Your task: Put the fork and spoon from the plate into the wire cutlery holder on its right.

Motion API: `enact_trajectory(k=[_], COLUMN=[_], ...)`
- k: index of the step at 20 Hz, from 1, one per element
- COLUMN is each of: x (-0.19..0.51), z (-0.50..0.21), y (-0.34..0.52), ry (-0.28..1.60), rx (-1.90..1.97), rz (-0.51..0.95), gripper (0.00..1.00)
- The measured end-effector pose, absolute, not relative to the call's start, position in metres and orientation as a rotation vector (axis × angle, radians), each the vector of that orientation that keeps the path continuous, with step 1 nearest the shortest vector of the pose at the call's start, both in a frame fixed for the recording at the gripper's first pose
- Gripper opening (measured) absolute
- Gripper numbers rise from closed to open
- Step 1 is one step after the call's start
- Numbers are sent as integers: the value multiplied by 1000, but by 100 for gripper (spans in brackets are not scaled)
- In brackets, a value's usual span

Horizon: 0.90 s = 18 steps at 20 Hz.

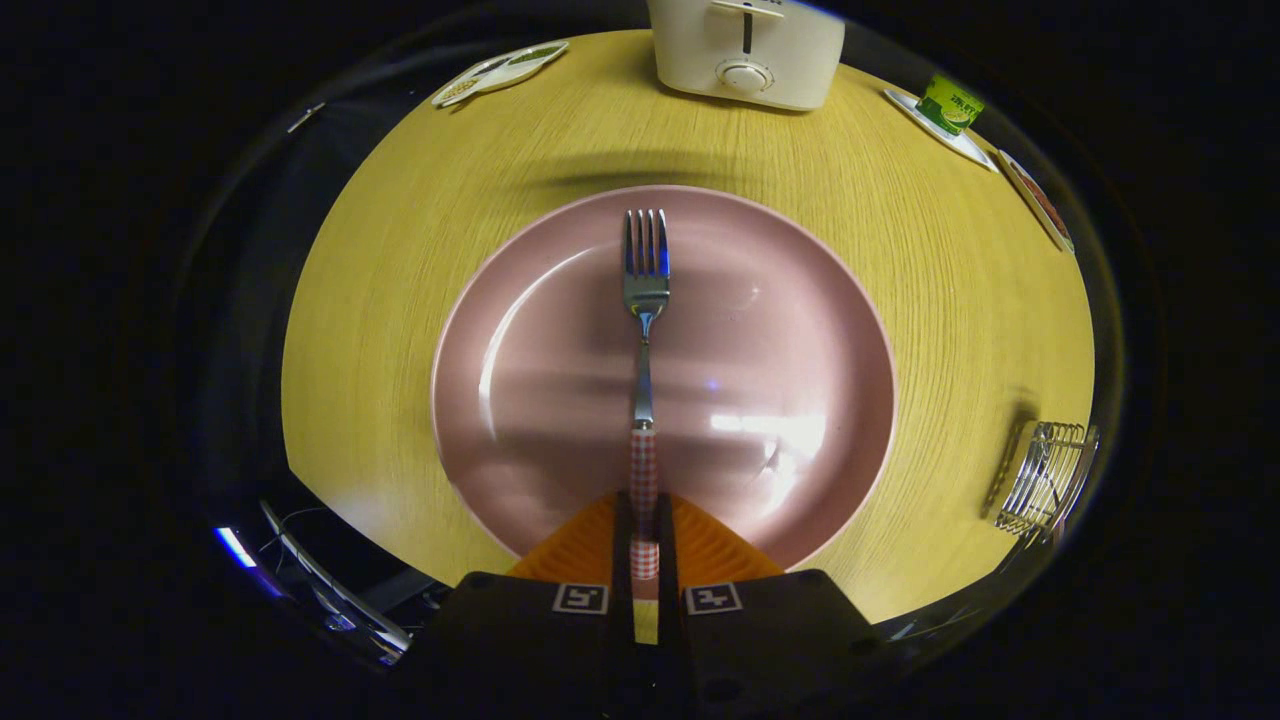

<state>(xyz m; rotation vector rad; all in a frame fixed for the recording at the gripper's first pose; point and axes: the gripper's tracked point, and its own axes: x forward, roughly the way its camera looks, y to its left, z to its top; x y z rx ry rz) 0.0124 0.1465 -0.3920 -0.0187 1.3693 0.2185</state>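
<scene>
Pinching the checked handle of the fork (645,300), the gripper (644,545) is seen with both fingers pressed against it from left and right, the handle's end hidden between them. The fork's tines are pointed far, over the pink plate (800,330), whose near rim is partly covered by the fingers. To the right, near the table (900,180) edge, the wire cutlery holder (1048,478) is seen, distorted and partly cut off. Farther away, a toaster (745,50) is cropped at its top; small packets (950,105) at the far right are hard to make out.
</scene>
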Motion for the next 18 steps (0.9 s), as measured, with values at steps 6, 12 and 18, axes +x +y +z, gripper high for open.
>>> enact_trajectory(k=[6, 12, 18], x=[10, 3, -20], z=[-375, -323, -245], y=[148, 143, 90], ry=[1375, 1345, 1322], rx=[77, 125, 117], rz=[282, 392, 511], gripper=[9, 8, 9])
